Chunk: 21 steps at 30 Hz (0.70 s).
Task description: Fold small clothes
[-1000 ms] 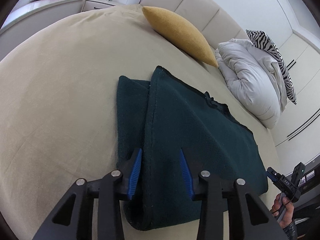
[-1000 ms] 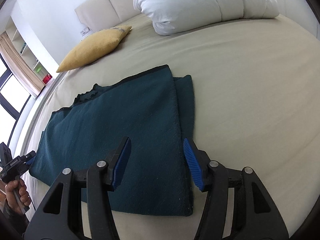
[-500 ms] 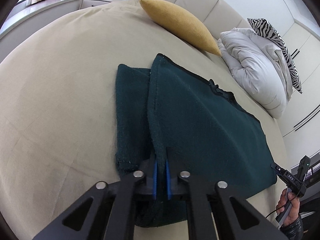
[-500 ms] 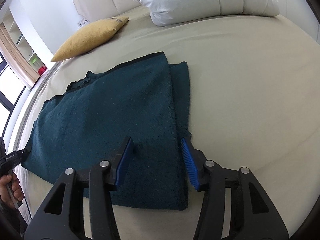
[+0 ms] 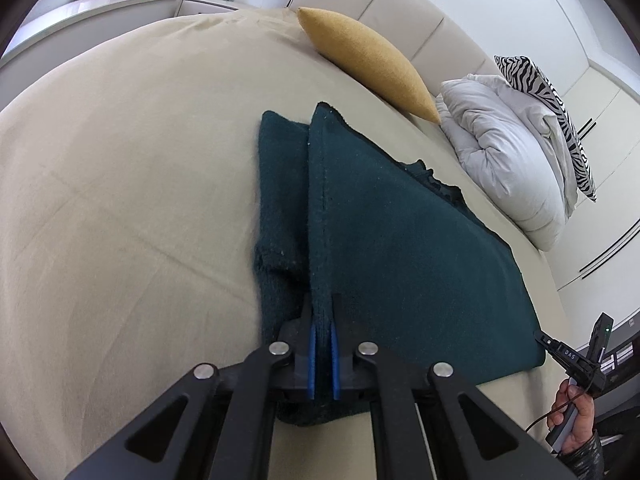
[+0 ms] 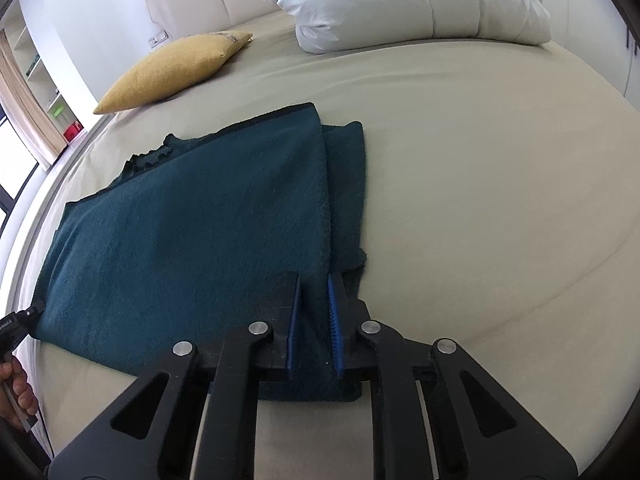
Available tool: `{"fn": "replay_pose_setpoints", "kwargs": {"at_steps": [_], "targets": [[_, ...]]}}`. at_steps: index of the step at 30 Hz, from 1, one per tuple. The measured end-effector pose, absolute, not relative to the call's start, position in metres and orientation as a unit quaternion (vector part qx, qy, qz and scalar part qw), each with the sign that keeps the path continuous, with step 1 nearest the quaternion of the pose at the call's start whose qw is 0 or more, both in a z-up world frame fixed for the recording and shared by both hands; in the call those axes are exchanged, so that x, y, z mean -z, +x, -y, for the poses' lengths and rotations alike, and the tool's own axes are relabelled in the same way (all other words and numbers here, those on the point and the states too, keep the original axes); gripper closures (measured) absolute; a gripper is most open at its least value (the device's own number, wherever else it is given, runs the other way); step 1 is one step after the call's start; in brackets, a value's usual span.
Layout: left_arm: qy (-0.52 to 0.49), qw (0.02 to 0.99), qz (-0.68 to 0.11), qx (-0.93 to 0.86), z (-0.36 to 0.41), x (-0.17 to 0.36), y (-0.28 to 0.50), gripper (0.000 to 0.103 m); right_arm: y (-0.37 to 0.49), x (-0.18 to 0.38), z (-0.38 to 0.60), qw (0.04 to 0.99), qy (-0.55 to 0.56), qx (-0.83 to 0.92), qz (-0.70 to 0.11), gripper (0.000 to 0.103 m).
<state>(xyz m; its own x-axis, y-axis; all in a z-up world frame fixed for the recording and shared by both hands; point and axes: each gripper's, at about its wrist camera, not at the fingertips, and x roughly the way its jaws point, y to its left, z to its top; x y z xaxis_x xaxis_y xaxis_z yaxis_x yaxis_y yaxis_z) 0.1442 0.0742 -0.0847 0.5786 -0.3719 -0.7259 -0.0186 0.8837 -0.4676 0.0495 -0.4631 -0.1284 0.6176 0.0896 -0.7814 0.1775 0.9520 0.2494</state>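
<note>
A dark green knitted garment [image 5: 400, 248] lies flat on the beige bed [image 5: 120, 160], with a sleeve folded along each side. My left gripper [image 5: 322, 312] is shut on the raised side edge at the garment's near left corner. In the right wrist view the same garment [image 6: 200, 220] spreads to the left. My right gripper [image 6: 314, 292] is at its near right corner. Its jaws are closing, and the folded edge between them fills the gap against both blue pads.
A yellow pillow [image 5: 368, 60] and a white duvet [image 5: 508, 160] with a zebra-striped pillow [image 5: 548, 96] lie at the head of the bed. A hand [image 5: 576, 416] holds the other gripper at the right edge. Bare sheet [image 6: 500, 180] lies right of the garment.
Both grippers went from open over the garment's near corners to closed on its side edges. The left one also slid forward and down.
</note>
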Motion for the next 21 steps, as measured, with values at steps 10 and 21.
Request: {"fn": "replay_pose_setpoints", "kwargs": {"at_steps": [10,21], "targets": [[-0.235,0.856,-0.447,0.11,-0.081,0.095,0.14,0.097,0.044,0.13,0.462,0.887,0.139,0.031,-0.439,0.098],[-0.242,0.854,-0.448,0.11,-0.082,0.096,0.141,0.095,0.05,0.141,0.471,0.875,0.169,0.026,-0.453,0.098]]}}
